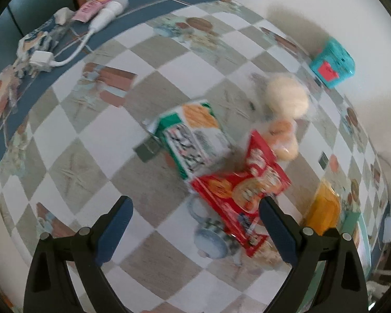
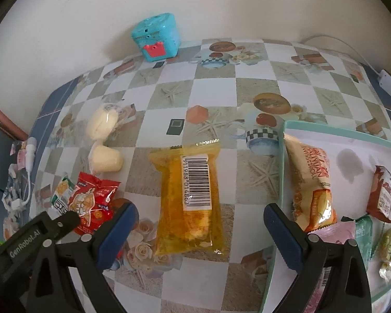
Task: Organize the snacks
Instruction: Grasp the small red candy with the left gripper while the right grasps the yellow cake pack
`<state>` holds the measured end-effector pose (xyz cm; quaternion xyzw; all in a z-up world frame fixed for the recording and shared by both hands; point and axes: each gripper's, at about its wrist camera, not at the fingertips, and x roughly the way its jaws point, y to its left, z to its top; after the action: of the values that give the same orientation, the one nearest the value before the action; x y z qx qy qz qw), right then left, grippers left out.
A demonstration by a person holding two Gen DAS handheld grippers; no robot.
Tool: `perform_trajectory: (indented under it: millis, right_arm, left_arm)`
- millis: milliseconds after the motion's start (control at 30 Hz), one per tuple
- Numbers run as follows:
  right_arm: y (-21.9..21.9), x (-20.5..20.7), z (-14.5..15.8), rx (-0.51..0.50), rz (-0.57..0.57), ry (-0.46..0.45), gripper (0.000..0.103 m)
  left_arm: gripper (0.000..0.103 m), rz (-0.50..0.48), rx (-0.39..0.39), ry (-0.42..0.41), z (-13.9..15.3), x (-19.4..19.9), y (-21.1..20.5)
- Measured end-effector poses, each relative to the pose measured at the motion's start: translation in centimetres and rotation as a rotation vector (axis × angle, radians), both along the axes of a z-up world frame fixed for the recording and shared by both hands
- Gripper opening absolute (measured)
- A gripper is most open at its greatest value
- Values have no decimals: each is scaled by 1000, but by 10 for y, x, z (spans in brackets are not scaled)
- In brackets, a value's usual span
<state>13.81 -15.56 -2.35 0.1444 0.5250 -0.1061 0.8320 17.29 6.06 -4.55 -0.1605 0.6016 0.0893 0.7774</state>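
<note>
Straddling the yellow crinkly plastic snack packet (image 2: 189,198) with wide-open, empty fingers, right gripper (image 2: 199,217) should pinch across its light, soft, slippery middle; left gripper (image 1: 195,207) likewise wide, empty.

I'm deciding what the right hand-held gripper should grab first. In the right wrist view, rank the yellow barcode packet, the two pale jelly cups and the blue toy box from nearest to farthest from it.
1. Yellow barcode packet: straight ahead of the open right hand-held gripper, reaching between its fingers.
2. Pale jelly cups: farther out, to the left.
3. Blue toy box: farthest, against the wall.
</note>
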Motion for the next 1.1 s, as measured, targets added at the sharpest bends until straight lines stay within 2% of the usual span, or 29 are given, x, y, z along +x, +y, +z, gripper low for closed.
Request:
perform_trajectory:
  millis: [100,233,433,633,733,933,1033,1100]
  right_arm:
    - [-6,-3,2,-10,-17,-2,100]
    - [-17,-6,1,-3,-43,3,100]
    - [-28,-9,2,14,-79,-3,100]
    - [-28,-7,0,26,-76,-2,100]
    - [-26,-7,1,29,-64,-12,100]
    - [-16,-5,2,36,-22,-43,93]
    - [-11,-3,-1,51,5,-51,79]
    - [-6,-2,-4,51,24,-55,76]
  left_arm:
    - [97,-34,0,15,-5,-1,-13]
    - [97,-29,-10,52,-18,-2,-19]
    - [97,-46,32,92,-32,-3,-26]
    - [97,-101,100,94,-36,-5,-44]
    - [97,-109,103,88,-37,-6,-51]
    - [96,-103,71,88,-34,-10,-42]
    - [92,-111,72,86,-34,-10,-39]
    - [90,-115,68,84,-32,-12,-36]
